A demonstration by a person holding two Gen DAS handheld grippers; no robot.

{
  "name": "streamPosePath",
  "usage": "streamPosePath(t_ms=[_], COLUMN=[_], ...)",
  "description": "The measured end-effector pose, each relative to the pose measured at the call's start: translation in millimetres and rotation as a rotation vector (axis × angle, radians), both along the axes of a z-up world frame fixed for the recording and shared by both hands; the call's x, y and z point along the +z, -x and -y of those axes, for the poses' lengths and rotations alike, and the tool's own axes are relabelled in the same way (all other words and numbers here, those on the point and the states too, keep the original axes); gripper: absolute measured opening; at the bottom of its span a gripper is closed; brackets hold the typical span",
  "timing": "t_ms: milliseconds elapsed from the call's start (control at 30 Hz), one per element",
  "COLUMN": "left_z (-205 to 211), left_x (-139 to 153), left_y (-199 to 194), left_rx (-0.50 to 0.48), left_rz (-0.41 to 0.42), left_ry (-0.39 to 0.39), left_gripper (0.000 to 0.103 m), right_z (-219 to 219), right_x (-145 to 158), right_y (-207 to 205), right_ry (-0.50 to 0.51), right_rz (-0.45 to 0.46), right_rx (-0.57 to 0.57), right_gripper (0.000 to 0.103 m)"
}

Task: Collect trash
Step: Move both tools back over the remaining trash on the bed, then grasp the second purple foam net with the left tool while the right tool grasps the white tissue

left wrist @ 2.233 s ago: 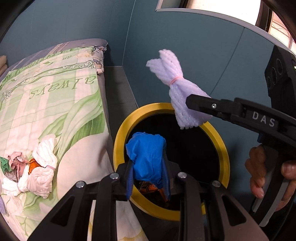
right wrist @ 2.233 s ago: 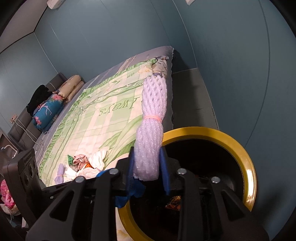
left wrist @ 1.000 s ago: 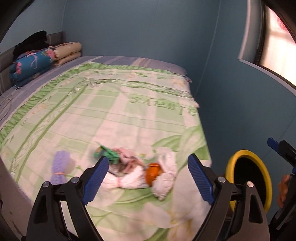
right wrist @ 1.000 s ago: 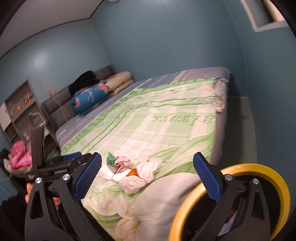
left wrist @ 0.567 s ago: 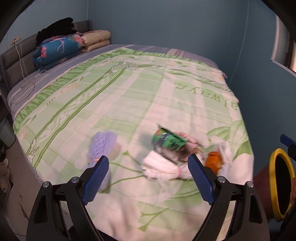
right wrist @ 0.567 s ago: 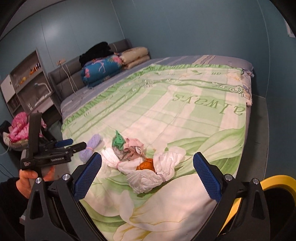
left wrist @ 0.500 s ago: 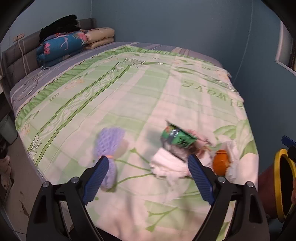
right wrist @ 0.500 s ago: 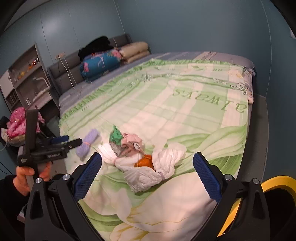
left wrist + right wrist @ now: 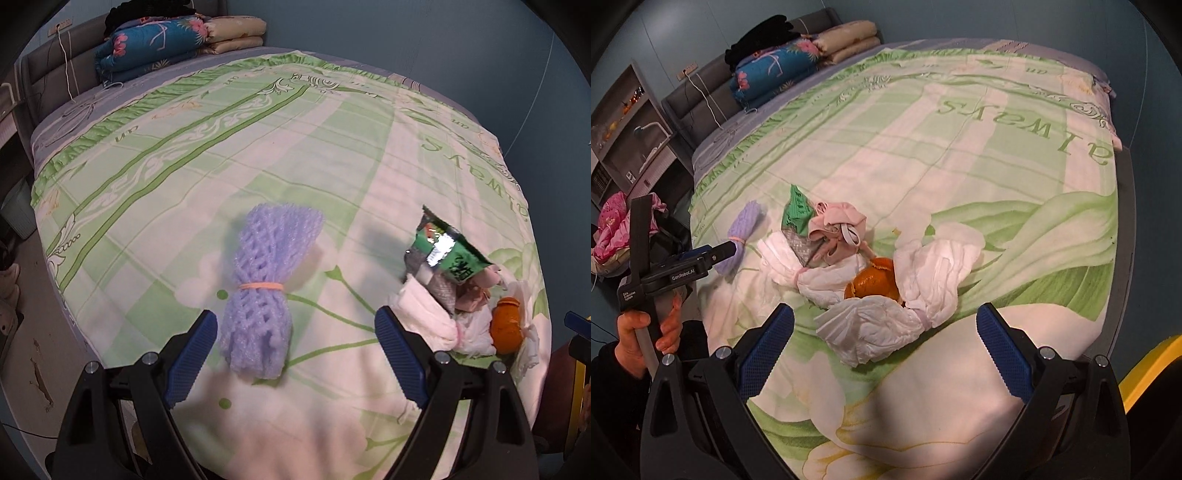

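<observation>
On the bedspread (image 9: pixel 295 122), both grippers' jaws gape empty, foam net (image 9: pixel 267 291) beside crumpled tissues (image 9: pixel 882 325)

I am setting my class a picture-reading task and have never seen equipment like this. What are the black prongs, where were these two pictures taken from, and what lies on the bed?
Each picture comes from a camera on a hand-held two-finger gripper. The left gripper and right gripper are both open, holding nothing. On the green patterned bedspread lie a lilac foam net sleeve, a green foil snack wrapper, crumpled white tissues and orange peel. A hand grips the left tool.
</observation>
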State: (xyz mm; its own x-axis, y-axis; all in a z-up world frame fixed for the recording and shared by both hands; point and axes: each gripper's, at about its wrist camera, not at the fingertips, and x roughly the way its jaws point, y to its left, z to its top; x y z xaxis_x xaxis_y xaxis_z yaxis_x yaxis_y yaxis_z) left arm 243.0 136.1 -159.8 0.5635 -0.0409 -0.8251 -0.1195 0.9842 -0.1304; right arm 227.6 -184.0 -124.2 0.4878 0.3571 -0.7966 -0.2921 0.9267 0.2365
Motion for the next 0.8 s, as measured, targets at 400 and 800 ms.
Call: streamPosePath(t_ms=[400,800], left_z=[-12,-11], left_x=[-7,-23], left_y=[-15,-32], left_rx=[0.003,-0.026], left_rz=[-0.017,-0.069], left_ry=[0.045,0.095], left_gripper=[0.084,0.061], right_z=[-1,-1], right_x=[-20,-35], right_y=[-34,-45], right_ry=[0.024,0.082], right_rz=[-0.099,-0.161], right_rx=[-0.055,-0.063], right_gripper=[0.094,0.076])
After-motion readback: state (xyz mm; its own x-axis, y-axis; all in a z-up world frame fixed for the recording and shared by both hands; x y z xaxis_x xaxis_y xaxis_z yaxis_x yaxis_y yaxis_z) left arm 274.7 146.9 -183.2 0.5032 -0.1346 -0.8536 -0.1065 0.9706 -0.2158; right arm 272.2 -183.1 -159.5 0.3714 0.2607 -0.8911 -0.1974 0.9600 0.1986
